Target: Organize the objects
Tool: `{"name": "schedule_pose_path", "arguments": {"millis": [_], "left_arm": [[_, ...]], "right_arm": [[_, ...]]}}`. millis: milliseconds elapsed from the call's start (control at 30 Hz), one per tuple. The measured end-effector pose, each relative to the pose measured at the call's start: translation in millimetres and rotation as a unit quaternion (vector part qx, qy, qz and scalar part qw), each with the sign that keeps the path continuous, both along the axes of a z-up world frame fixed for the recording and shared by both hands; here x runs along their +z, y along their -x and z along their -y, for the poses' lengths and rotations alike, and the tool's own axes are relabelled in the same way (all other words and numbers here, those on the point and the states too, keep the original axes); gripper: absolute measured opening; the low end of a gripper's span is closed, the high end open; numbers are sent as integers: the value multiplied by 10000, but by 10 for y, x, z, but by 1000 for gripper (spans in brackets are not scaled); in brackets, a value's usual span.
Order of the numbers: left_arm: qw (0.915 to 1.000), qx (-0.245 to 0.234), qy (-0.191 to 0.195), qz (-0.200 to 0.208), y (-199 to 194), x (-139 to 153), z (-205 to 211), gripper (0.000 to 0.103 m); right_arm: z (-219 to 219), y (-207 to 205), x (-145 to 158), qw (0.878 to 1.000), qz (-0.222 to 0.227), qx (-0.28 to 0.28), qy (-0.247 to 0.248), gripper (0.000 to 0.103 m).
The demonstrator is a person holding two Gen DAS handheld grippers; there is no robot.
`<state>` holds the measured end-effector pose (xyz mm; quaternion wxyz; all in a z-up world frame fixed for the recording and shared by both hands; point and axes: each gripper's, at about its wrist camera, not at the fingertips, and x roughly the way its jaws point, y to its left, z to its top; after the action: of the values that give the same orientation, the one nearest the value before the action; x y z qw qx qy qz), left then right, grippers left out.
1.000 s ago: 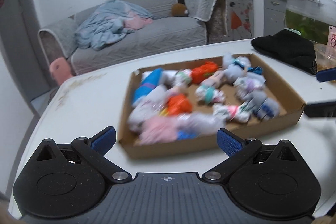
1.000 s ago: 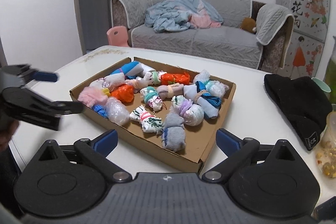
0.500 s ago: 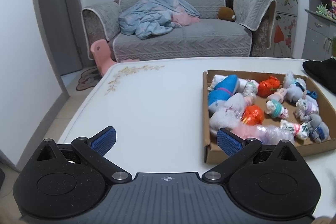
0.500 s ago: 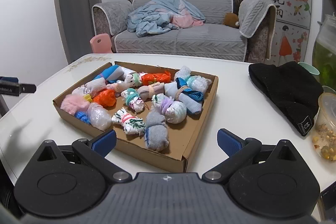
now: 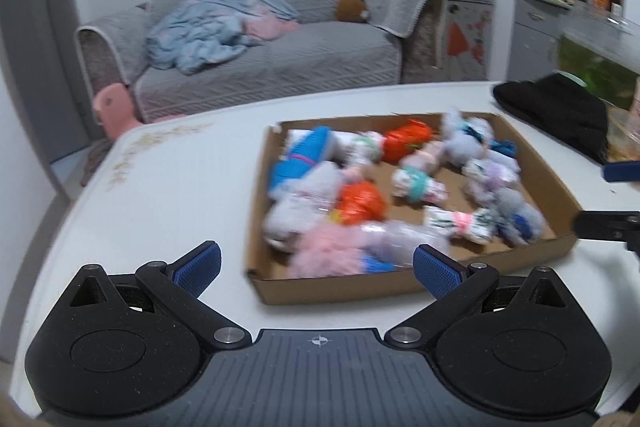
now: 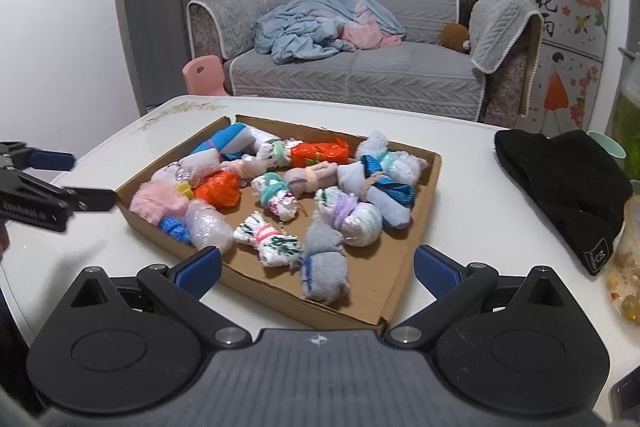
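Presently: left hand-held gripper [image 5: 316, 269], blue ribbed pads spread wide, nothing between them, poised above the white tabletop [image 5: 172, 187] at the tray's near-left corner. Right hand-held gripper [image 6: 318, 269], likewise spread wide and empty, over the tray's near edge. Cardboard tray [image 6: 404, 267]: shallow, brown, flat on the tabletop, holding rolled sock bundles [image 6: 324, 267], soft knit and fuzzy, tied with bands; grey, orange, pink, blue, white. Black knitted hat [image 6: 568, 187] lies well right.
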<state>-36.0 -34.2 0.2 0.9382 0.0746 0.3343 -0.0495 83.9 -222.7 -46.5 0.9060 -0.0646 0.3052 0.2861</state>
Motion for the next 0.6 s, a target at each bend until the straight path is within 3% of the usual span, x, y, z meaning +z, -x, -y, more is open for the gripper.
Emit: {"name": "schedule_pose_path", "arguments": {"millis": [600], "left_arm": [[9984,-427,150,-341,-68,-110,330,102]], "right_arm": [[-270,16,-59,9991,-315,-144,224,102]]}}
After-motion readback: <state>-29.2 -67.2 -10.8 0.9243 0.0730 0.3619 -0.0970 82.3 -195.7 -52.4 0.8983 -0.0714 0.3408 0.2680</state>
